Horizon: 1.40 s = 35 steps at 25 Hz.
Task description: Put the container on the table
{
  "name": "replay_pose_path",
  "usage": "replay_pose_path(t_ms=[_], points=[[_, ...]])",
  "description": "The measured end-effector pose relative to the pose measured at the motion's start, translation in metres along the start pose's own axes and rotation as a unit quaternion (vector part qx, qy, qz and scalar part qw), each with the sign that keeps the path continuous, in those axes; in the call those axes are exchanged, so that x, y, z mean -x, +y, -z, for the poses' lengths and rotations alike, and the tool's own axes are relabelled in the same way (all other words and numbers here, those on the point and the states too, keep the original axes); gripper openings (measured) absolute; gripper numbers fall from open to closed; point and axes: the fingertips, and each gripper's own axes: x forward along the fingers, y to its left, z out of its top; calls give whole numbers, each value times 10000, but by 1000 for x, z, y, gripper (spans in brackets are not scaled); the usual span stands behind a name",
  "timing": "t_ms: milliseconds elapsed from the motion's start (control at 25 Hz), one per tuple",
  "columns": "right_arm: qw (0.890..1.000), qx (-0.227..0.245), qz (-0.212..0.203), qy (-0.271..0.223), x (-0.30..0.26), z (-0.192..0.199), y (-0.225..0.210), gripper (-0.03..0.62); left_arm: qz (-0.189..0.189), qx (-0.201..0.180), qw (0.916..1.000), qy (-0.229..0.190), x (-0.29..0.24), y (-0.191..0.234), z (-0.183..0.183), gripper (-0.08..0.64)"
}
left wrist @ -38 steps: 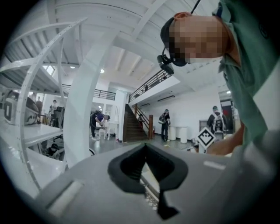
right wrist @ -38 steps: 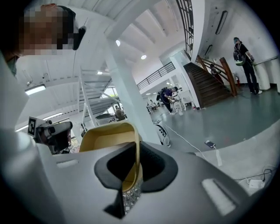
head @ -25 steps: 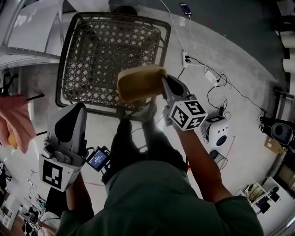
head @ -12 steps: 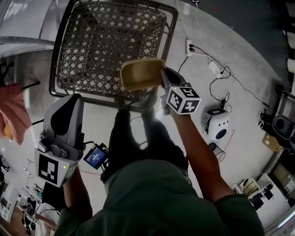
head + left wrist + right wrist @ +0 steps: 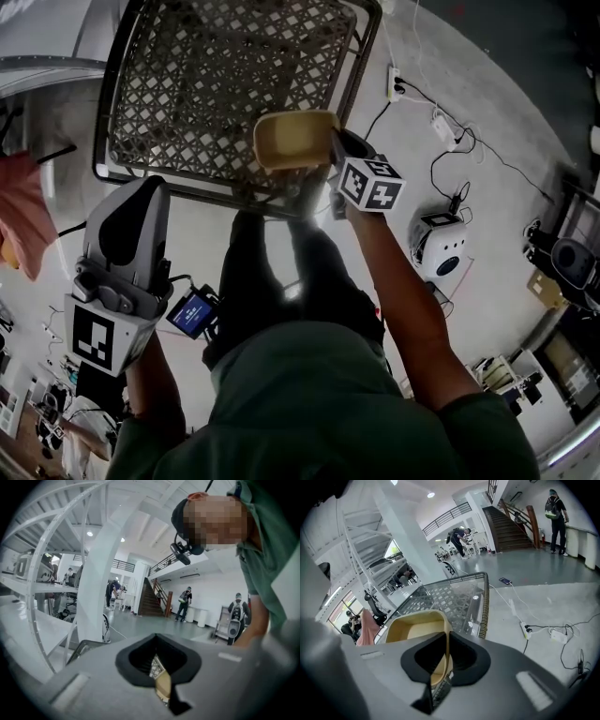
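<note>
A tan, open-topped container (image 5: 291, 139) hangs over the near edge of a lattice-topped table with a dark rim (image 5: 108, 122). My right gripper (image 5: 334, 141) is shut on the container's right wall. In the right gripper view the jaws (image 5: 446, 639) pinch that thin wall, with the container (image 5: 412, 627) to their left and the table's woven rim (image 5: 484, 606) behind. My left gripper (image 5: 141, 187) hangs at the lower left, off the table's near-left corner, its jaws together and empty. In its own view the left gripper (image 5: 157, 656) points level into the hall.
A power strip with cables (image 5: 441, 127) and a small white device (image 5: 439, 246) lie on the floor at the right. A pink cloth (image 5: 23, 216) hangs at the far left. A small lit screen (image 5: 194, 314) sits by my legs. A white column (image 5: 98, 573) stands ahead of the left gripper.
The right gripper has sunk with the container, which now looks smaller and sits nearer the table's near edge. The left gripper has also dropped a little.
</note>
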Motion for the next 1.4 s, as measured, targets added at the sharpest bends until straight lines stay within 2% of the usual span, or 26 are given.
replay_pose_path(t_ms=[400, 720, 920, 1040, 1160, 1400], points=[[9986, -185, 212, 438, -39, 26, -12, 29, -56, 200, 9997, 91, -8, 26, 20, 3], [9977, -28, 405, 546, -50, 24, -9, 32, -70, 230, 9997, 73, -9, 42, 23, 3], [9961, -11, 573, 671, -51, 22, -8, 39, -76, 198, 9998, 21, -6, 48, 12, 3], [9954, 11, 612, 730, -49, 14, -3, 97, -79, 143, 9999, -7, -2, 52, 2, 3], [9952, 24, 681, 698, -41, 5, 2, 119, -84, 83, 9999, -58, 3, 52, -10, 3], [9972, 50, 706, 252, 1, -26, 24, 130, -43, -49, 9998, -185, 18, 48, -45, 3]])
